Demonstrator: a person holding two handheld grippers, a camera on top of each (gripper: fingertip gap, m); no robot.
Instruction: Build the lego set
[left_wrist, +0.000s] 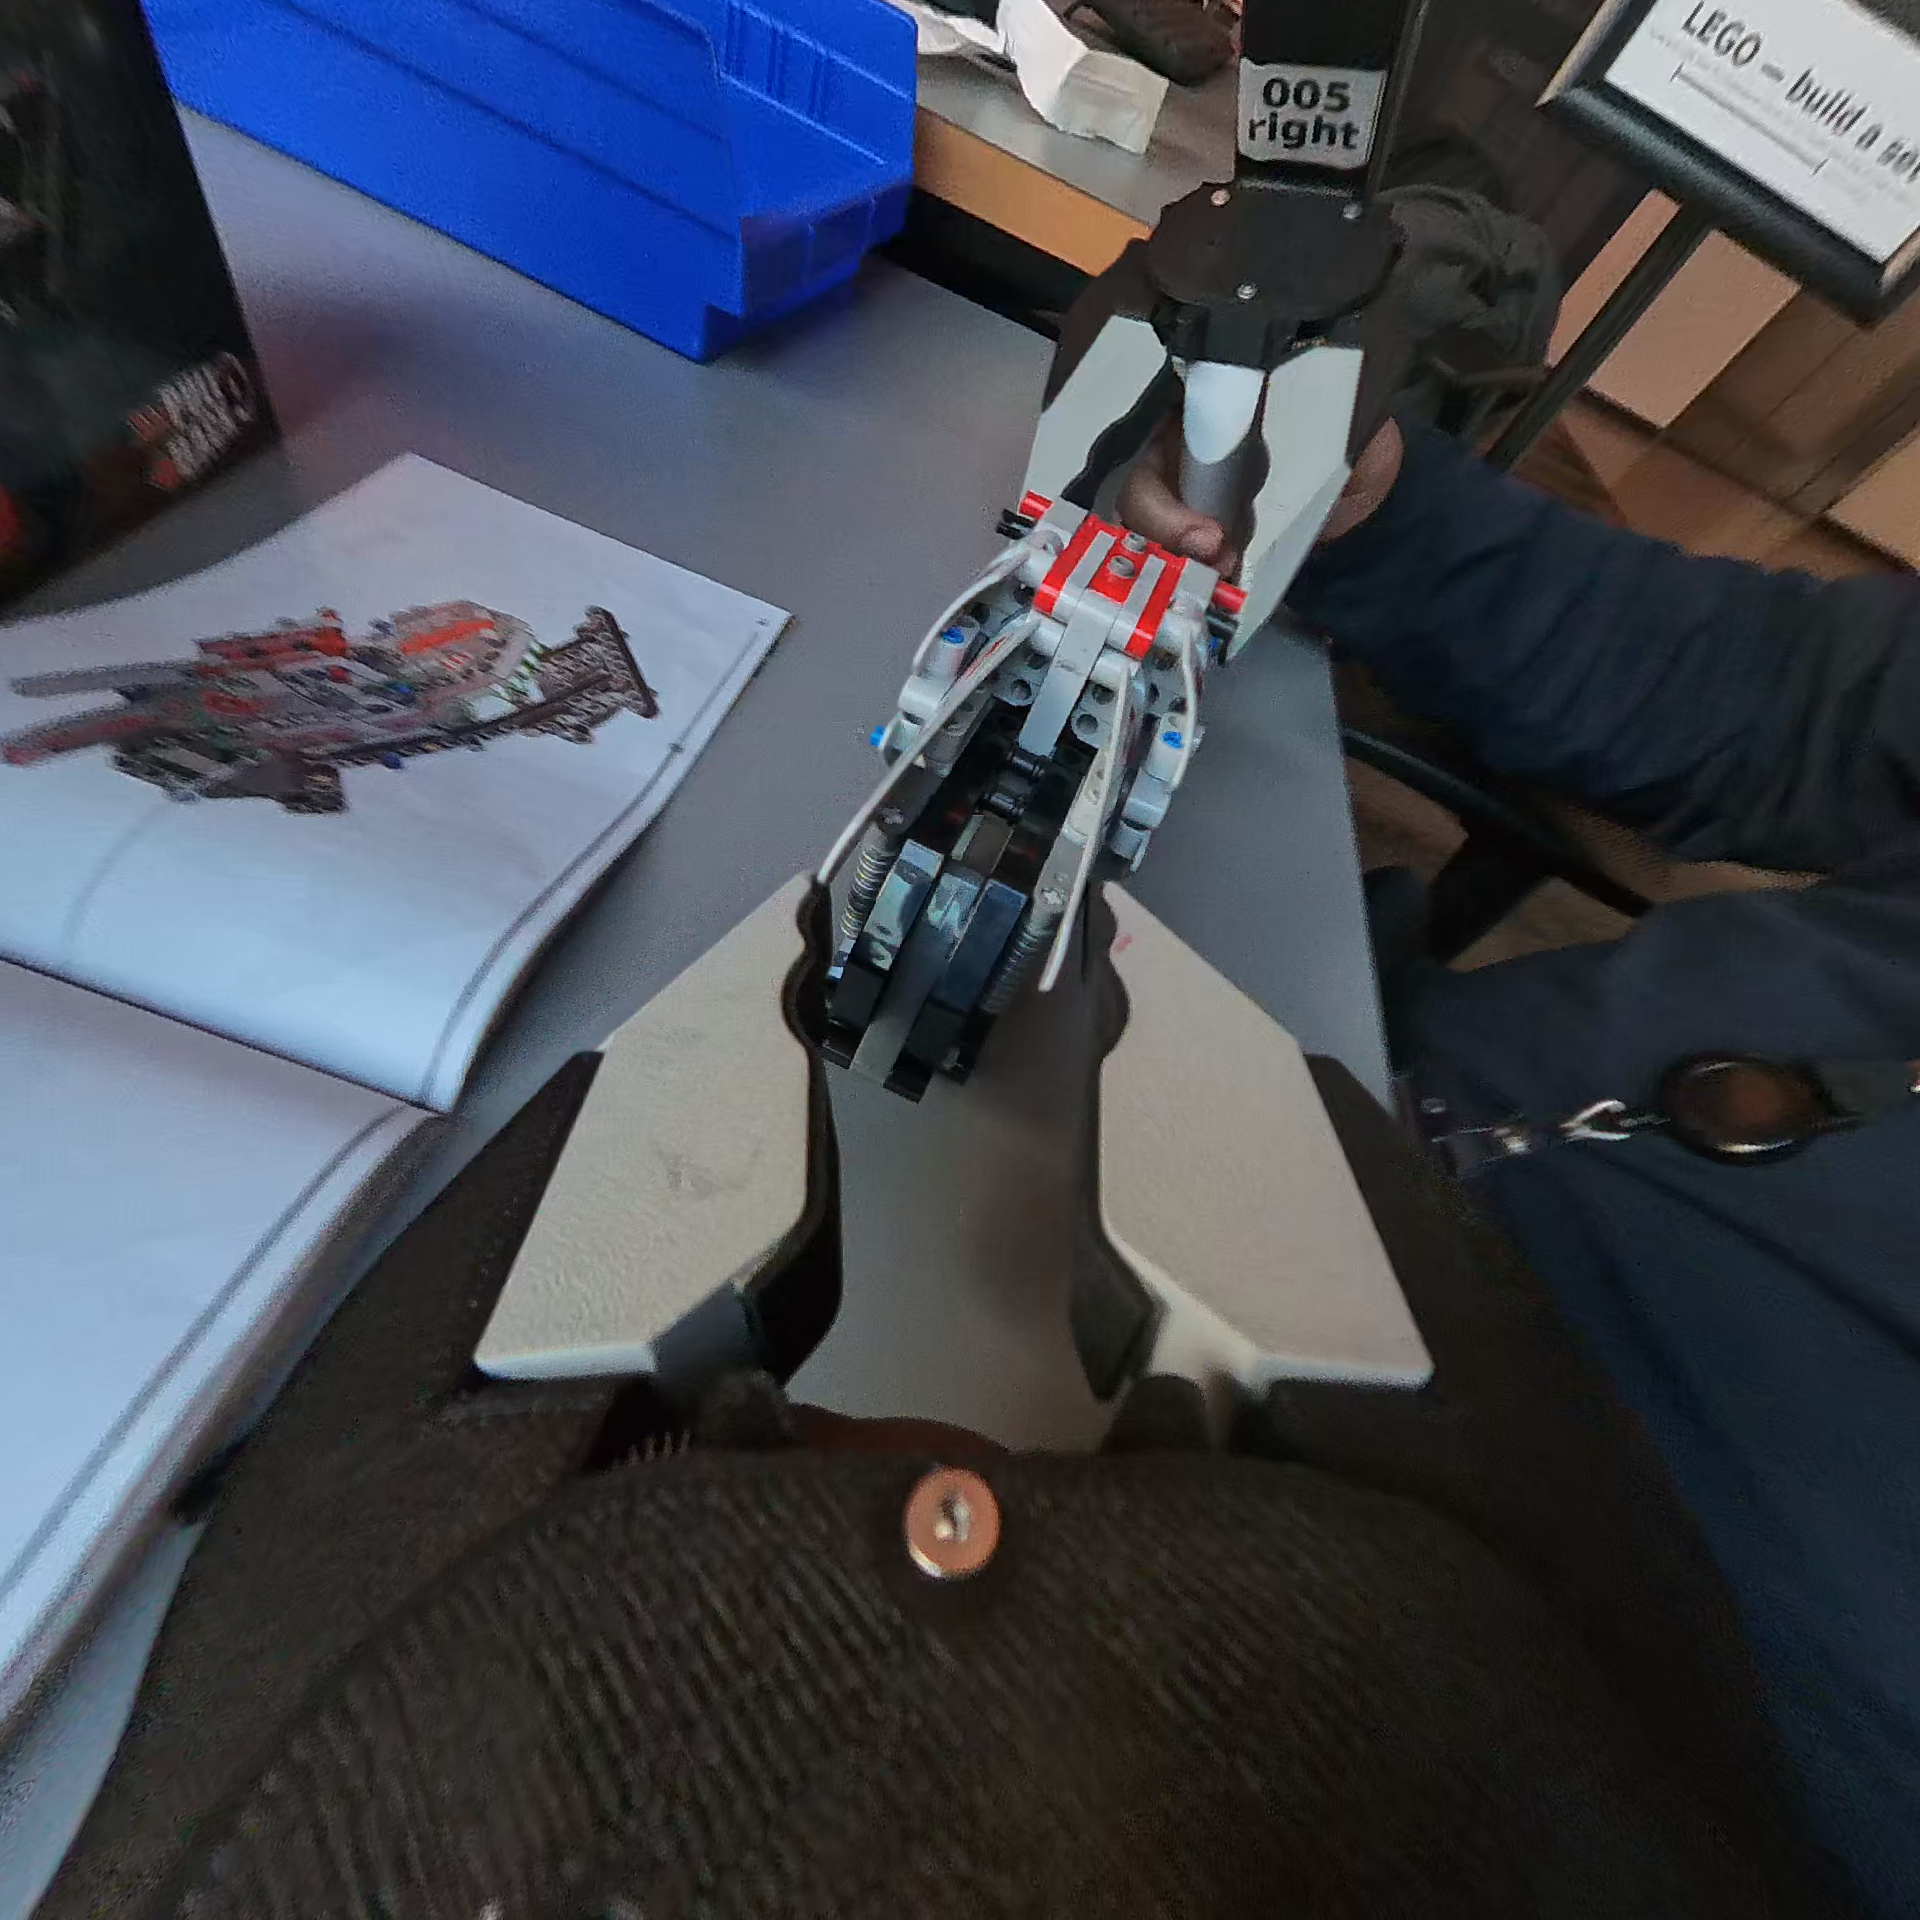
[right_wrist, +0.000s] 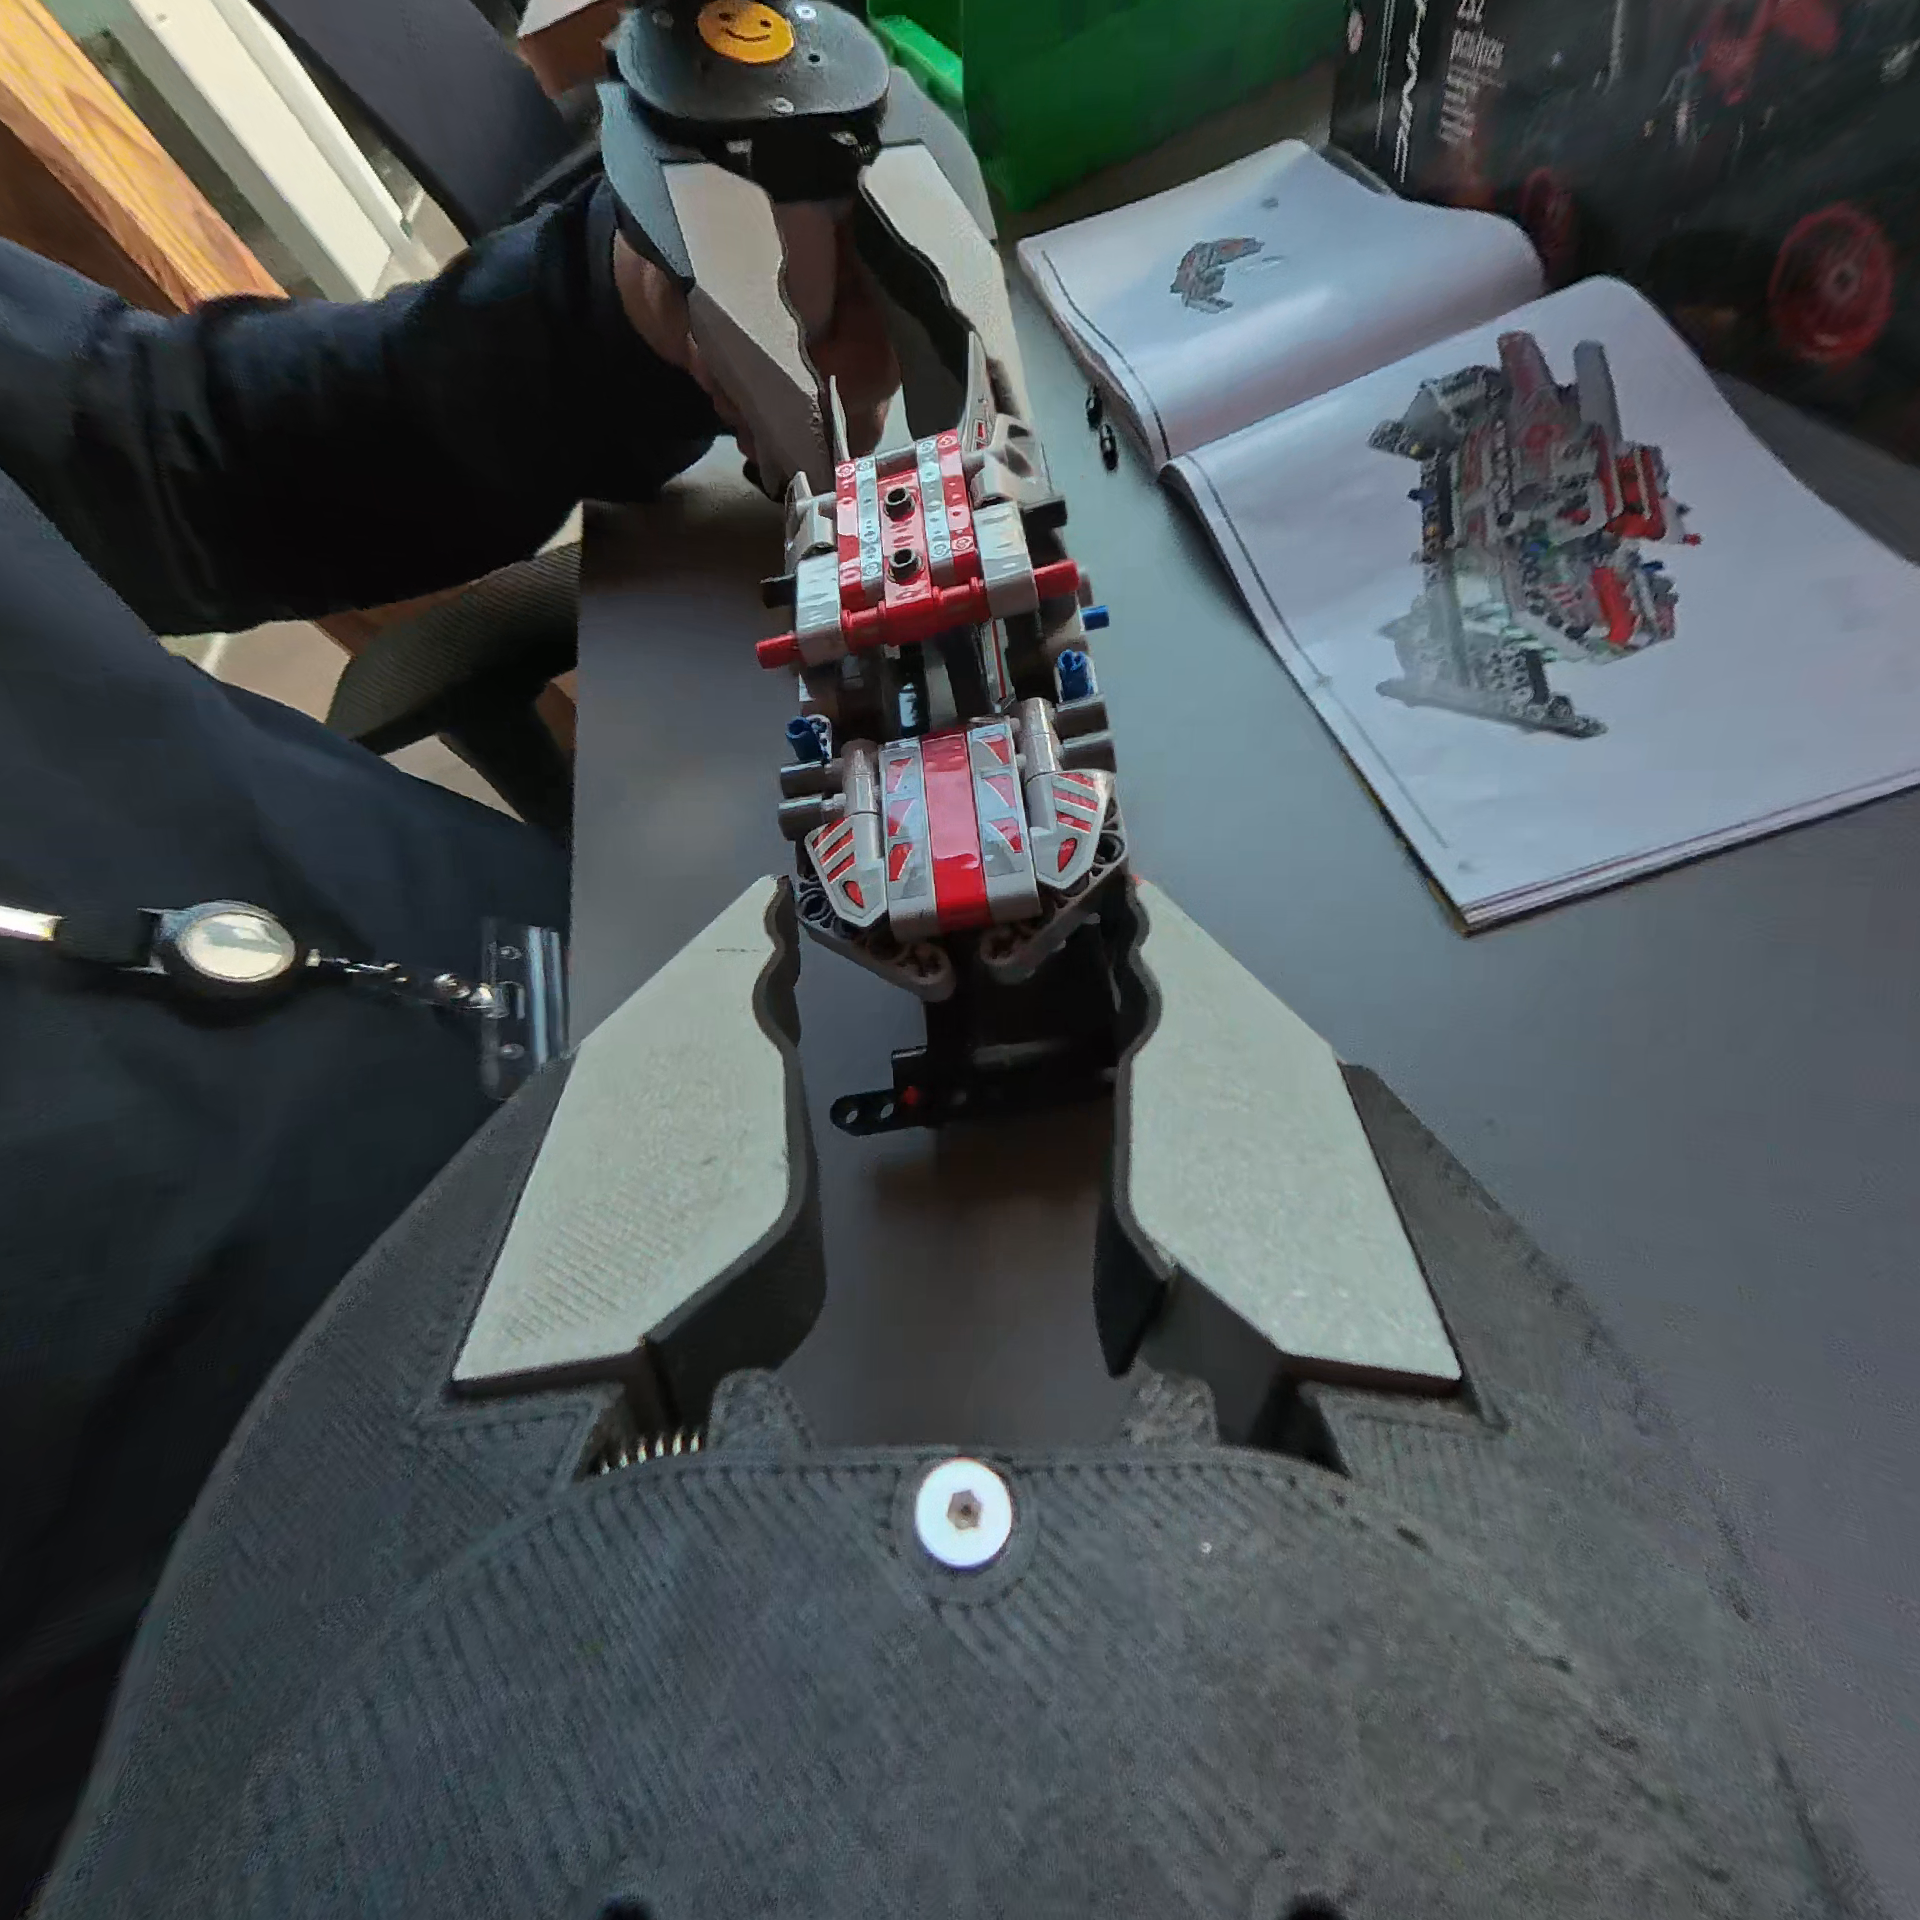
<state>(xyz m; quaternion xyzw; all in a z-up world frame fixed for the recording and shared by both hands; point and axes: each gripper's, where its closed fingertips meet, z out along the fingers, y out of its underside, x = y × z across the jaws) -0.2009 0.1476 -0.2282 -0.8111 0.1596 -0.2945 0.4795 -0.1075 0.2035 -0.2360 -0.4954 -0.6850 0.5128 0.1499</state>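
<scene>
A long grey, red and black lego model (left_wrist: 1039, 707) is held between both grippers, over the near edge of the grey table (left_wrist: 540, 416). My left gripper (left_wrist: 956, 914) is shut on the model's black and blue end. In that view my right gripper (left_wrist: 1143, 566) grips the far red-topped end. In the right wrist view my right gripper (right_wrist: 956, 904) is shut on the model (right_wrist: 935, 582) at its red-striped end. There my left gripper (right_wrist: 899, 447) holds the far end. Whether the model touches the table is unclear.
An open instruction booklet (left_wrist: 343, 748) (right_wrist: 1538, 582) lies on the table beside the model. A blue bin (left_wrist: 582, 135) and a dark lego box (left_wrist: 104, 260) (right_wrist: 1662, 156) stand behind it. Small black pieces (right_wrist: 1101, 426) lie near the booklet. A person's torso (right_wrist: 260, 1143) is close by.
</scene>
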